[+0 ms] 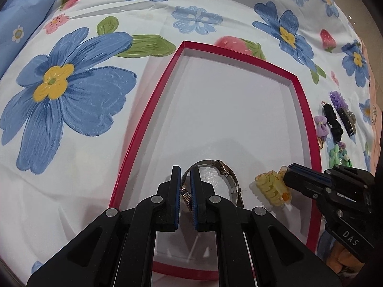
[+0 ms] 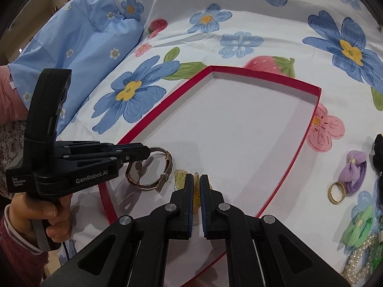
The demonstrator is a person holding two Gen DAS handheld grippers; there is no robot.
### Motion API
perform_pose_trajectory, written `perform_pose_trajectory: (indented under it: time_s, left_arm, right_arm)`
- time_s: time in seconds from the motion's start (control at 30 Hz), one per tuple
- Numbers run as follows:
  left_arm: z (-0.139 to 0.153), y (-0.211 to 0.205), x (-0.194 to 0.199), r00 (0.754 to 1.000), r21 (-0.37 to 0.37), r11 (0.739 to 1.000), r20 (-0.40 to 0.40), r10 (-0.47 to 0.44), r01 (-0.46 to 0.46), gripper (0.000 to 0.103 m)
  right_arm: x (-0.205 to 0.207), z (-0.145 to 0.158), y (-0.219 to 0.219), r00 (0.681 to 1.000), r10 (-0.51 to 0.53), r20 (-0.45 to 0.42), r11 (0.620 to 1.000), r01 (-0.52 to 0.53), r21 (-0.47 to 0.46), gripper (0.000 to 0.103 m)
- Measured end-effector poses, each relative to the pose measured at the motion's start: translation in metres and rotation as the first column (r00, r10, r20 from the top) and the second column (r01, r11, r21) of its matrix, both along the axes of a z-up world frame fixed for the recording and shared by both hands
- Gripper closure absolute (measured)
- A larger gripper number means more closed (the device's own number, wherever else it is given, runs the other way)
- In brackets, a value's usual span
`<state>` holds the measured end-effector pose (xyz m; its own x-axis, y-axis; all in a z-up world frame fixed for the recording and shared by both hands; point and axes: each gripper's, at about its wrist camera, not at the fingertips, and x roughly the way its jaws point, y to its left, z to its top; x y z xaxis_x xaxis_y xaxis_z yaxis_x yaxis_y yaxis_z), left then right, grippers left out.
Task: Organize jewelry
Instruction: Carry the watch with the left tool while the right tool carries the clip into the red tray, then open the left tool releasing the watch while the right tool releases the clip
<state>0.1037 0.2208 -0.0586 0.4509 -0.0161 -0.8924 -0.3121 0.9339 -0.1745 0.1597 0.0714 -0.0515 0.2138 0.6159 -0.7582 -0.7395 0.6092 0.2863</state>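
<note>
A shallow red-rimmed tray [image 1: 308,110] with a white floor lies on the flowered sheet; it also shows in the right wrist view [image 2: 311,129]. My left gripper [image 1: 185,174] is shut on a metal wristwatch [image 1: 227,174] at the tray's near end; the watch [image 2: 165,167] hangs from that gripper [image 2: 147,151] in the right wrist view. My right gripper [image 2: 196,179] is shut on a yellow translucent hair claw [image 2: 196,196], low over the tray floor beside the watch. In the left wrist view the claw [image 1: 270,186] sits at the right gripper's tip [image 1: 288,169].
Loose pieces lie right of the tray: a purple bow tie [image 2: 354,169], a gold ring [image 2: 336,192], a green bow [image 2: 356,229], a pearl strand [image 2: 359,260], black scrunchies [image 1: 334,122]. A blue pillow [image 2: 79,45] lies at the left.
</note>
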Motion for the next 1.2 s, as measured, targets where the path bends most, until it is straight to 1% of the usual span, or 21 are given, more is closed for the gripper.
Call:
perform_pose_trajectory:
  time_s: [0.03, 0.23, 0.3, 0.33, 0.37, 0.4, 0.47, 0.57, 0.63, 0.67, 0.7, 0.77, 0.83, 0.97, 1.03, 1.2]
  left_arm:
    - [0.000, 0.000, 0.000, 1.000, -0.004, 1.000, 0.000, 0.003, -0.003, 0.096]
    - [0.001, 0.001, -0.001, 1.000, -0.001, 1.000, -0.001, 0.012, -0.012, 0.095]
    - [0.003, 0.002, -0.003, 1.000, 0.002, 1.000, 0.004, 0.017, -0.017, 0.092]
    - [0.004, 0.002, -0.003, 1.000, 0.005, 1.000, 0.005, 0.020, -0.020, 0.091]
    - [0.005, 0.003, -0.004, 1.000, 0.006, 1.000, 0.007, 0.025, -0.026, 0.087]
    - [0.006, 0.003, -0.005, 1.000, 0.005, 1.000, 0.010, 0.029, -0.029, 0.085]
    - [0.011, 0.002, -0.008, 0.999, 0.004, 0.999, 0.022, 0.035, -0.035, 0.085]
    - [0.021, 0.000, -0.013, 0.998, -0.007, 0.999, 0.055, 0.040, -0.040, 0.081]
    - [0.030, -0.002, -0.017, 0.995, -0.026, 0.999, 0.091, 0.049, -0.047, 0.076]
    - [0.033, -0.003, -0.018, 0.993, -0.033, 0.998, 0.103, 0.050, -0.047, 0.073]
    - [0.037, -0.006, -0.019, 0.991, -0.043, 0.998, 0.121, 0.053, -0.048, 0.072]
    - [0.043, -0.012, -0.020, 0.988, -0.051, 0.998, 0.146, 0.050, -0.043, 0.072]
    - [0.048, -0.021, -0.020, 0.986, -0.065, 0.997, 0.163, 0.043, -0.033, 0.071]
    - [0.054, -0.040, -0.020, 0.979, -0.088, 0.996, 0.201, 0.032, -0.015, 0.064]
    - [0.056, -0.050, -0.018, 0.978, -0.092, 0.996, 0.207, 0.014, 0.005, 0.064]
    - [0.057, -0.076, -0.010, 0.978, -0.094, 0.994, 0.203, -0.042, 0.062, 0.061]
  right_arm:
    - [0.000, -0.001, 0.000, 1.000, 0.004, -0.006, 1.000, -0.004, 0.002, 0.094]
    - [0.002, -0.001, 0.000, 1.000, -0.004, -0.017, 1.000, 0.004, 0.010, 0.092]
    - [0.001, 0.000, 0.000, 1.000, -0.010, -0.013, 1.000, 0.010, 0.010, 0.092]
    - [0.001, 0.001, -0.002, 1.000, -0.015, -0.012, 1.000, 0.015, 0.014, 0.090]
    - [0.001, 0.003, -0.003, 1.000, -0.022, -0.011, 1.000, 0.022, 0.021, 0.089]
    - [0.001, 0.005, -0.005, 1.000, -0.028, -0.012, 0.999, 0.028, 0.029, 0.083]
    - [0.001, 0.009, -0.009, 0.999, -0.038, -0.007, 0.998, 0.038, 0.047, 0.076]
    - [-0.001, 0.018, -0.019, 0.998, -0.065, 0.010, 0.995, 0.065, 0.078, 0.076]
    - [-0.001, 0.024, -0.030, 0.996, -0.089, 0.013, 0.991, 0.088, 0.103, 0.076]
    - [-0.001, 0.027, -0.038, 0.994, -0.107, 0.015, 0.988, 0.104, 0.116, 0.074]
    - [-0.001, 0.030, -0.044, 0.993, -0.118, 0.015, 0.985, 0.115, 0.125, 0.069]
    - [0.000, 0.035, -0.060, 0.988, -0.151, 0.020, 0.979, 0.147, 0.142, 0.064]
    - [0.002, 0.037, -0.075, 0.983, -0.181, 0.020, 0.973, 0.176, 0.147, 0.063]
    - [0.004, 0.041, -0.106, 0.969, -0.246, 0.023, 0.959, 0.239, 0.155, 0.063]
    - [0.005, 0.042, -0.126, 0.957, -0.290, 0.024, 0.945, 0.283, 0.166, 0.063]
    - [0.009, 0.042, -0.163, 0.931, -0.363, 0.025, 0.920, 0.355, 0.166, 0.063]
